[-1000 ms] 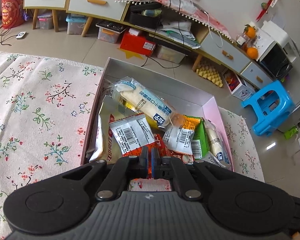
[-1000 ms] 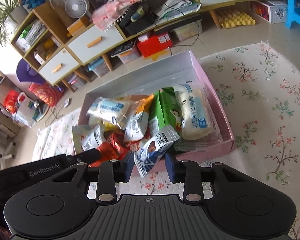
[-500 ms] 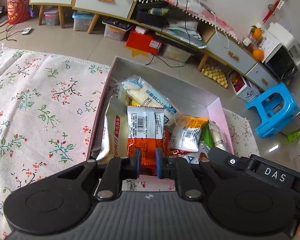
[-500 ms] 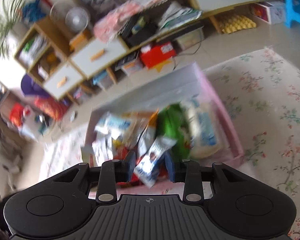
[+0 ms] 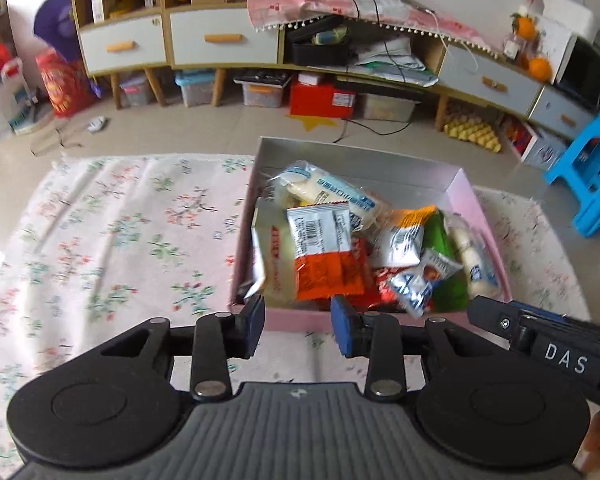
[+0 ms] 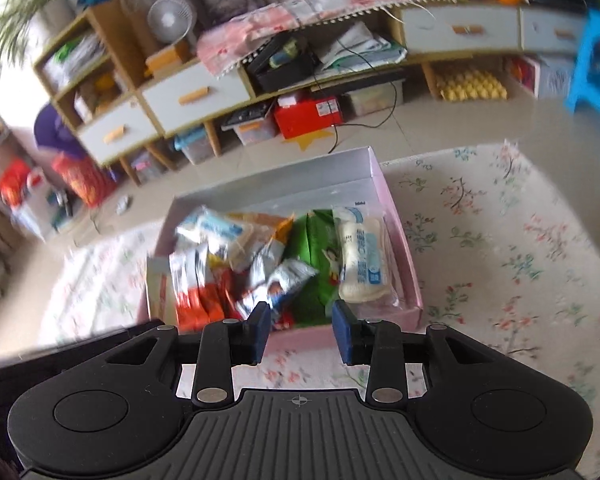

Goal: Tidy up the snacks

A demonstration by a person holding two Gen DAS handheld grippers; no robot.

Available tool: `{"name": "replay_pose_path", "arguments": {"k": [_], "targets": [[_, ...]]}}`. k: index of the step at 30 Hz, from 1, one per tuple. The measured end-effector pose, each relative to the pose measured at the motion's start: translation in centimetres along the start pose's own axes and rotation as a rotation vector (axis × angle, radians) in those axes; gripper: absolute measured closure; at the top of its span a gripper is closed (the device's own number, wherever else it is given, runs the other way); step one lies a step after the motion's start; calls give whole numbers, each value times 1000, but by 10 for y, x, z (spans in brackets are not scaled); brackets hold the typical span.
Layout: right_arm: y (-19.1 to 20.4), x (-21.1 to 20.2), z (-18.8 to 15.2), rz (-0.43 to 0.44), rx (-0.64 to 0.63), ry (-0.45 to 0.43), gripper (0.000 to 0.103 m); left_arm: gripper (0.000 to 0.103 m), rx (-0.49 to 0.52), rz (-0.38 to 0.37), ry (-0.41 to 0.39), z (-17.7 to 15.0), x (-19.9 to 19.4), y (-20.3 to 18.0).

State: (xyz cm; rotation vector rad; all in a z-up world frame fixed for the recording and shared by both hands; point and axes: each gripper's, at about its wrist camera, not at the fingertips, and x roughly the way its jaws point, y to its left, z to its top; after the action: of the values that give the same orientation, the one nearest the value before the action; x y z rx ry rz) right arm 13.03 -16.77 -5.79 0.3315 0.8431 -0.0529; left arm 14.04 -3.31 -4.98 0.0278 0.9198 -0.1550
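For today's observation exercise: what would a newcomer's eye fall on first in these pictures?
First, the pink box crammed with bright snack packets, sitting on the floral cloth. An orange-and-white packet lies on top near the box's front wall, just beyond the left hand-held gripper, whose jaws are opening with nothing between them. Behind, a blue stool stands on the floor.

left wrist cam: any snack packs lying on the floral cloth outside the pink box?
No, the floral cloth shows only its print, and every pack, like the orange-and-white one, sits inside the pink box.
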Motion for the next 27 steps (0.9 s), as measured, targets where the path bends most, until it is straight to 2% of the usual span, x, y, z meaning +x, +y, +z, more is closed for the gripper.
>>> {"name": "replay_pose_path", "arguments": {"k": [3, 8, 12, 14, 15, 16, 20, 22, 24, 25, 27], "targets": [[4, -12, -4, -20, -25, -3, 68, 67, 16, 19, -31, -3, -16, -2], [7, -41, -14, -58, -64, -26, 61, 56, 16, 68, -73, -13, -41, -4], [7, -68, -23, -45, -69, -49, 59, 49, 25, 102, -103, -21, -61, -9], [6, -81, -29, -35, -46, -58, 53, 36, 42, 110, -123, -29, -74, -10], [6, -86, -32, -36, -40, -60, 47, 33, 48, 114, -132, -33, -81, -10], [8, -92, -37, -48, -36, -60, 41, 29, 52, 122, -144, -37, -88, -10], [14, -117, -66, -142, -74, -52, 31, 10, 96, 146, -192, -67, -109, -5], [13, -133, -80, -160, -98, -81, 16, 8, 111, 162, -168, -87, -111, -1], [14, -143, -90, -211, -124, -119, 10, 9, 103, 160, -116, -92, -110, 1], [15, -146, -95, -234, -142, -134, 8, 8, 84, 152, -115, -89, -112, 4], [17, -146, -106, -226, -179, -127, 6, 4, 33, 143, -137, -86, -120, 10]]}}
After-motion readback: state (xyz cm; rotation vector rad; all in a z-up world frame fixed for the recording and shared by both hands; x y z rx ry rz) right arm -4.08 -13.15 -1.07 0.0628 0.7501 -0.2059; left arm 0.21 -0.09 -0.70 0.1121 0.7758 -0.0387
